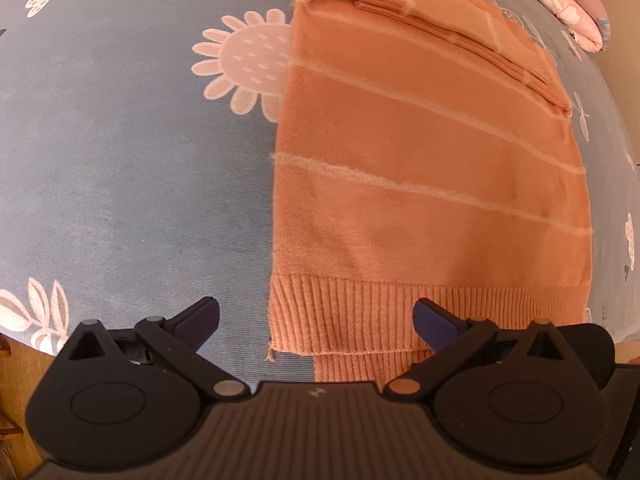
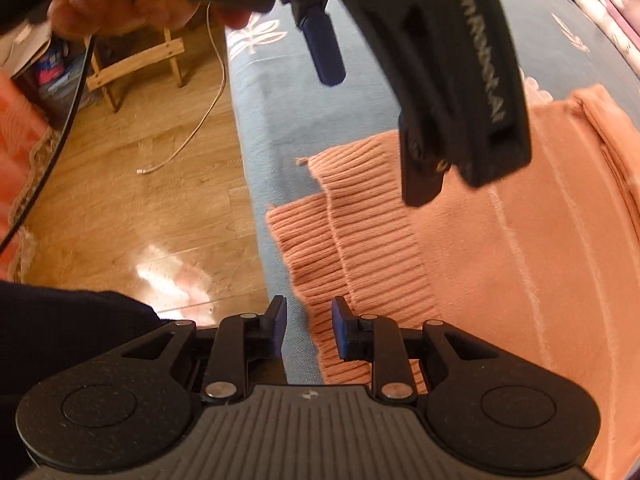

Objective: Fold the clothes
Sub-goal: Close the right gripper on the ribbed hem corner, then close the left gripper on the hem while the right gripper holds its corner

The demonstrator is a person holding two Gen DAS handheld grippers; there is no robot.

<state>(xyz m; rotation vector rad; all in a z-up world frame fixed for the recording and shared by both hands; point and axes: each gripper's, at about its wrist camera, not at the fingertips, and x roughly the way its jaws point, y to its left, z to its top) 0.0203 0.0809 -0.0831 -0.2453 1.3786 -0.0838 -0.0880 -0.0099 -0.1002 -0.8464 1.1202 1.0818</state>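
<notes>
A bed sheet [image 1: 120, 184], blue-grey with pale flower and cloud prints, covers the bed and fills most of the left wrist view; its edge drops to a wooden floor [image 2: 132, 208] seen in the right wrist view. On the sheet lies the orange sweater [image 1: 420, 200], knitted with thin pale stripes, its body flat and one part folded over itself toward the far end. Its ribbed hem [image 1: 400, 316] lies at the near edge of the bed, with a second ribbed layer showing just beneath it. A pink patterned quilt [image 1: 568, 4] lies beyond the sweater at the far right corner. The left tongs [image 1: 316, 320] point steeply down over the hem, jaws spread wide and empty, one blue pad above the bare sheet and the other above the ribbing; neither is seen to touch the cloth. In the right wrist view the same tool appears from the side, held by a hand [image 2: 120, 4] whose fingers wrap its grip near the top left. The right tongs [image 2: 310, 330] also point steeply down at the corner of the hem, jaws parted by a narrow gap; the hem's edge runs just beside the right pad, and the pads do not press on it. A pale cable [image 2: 192, 120] lies on the floor beside a wooden stand [image 2: 136, 60].
</notes>
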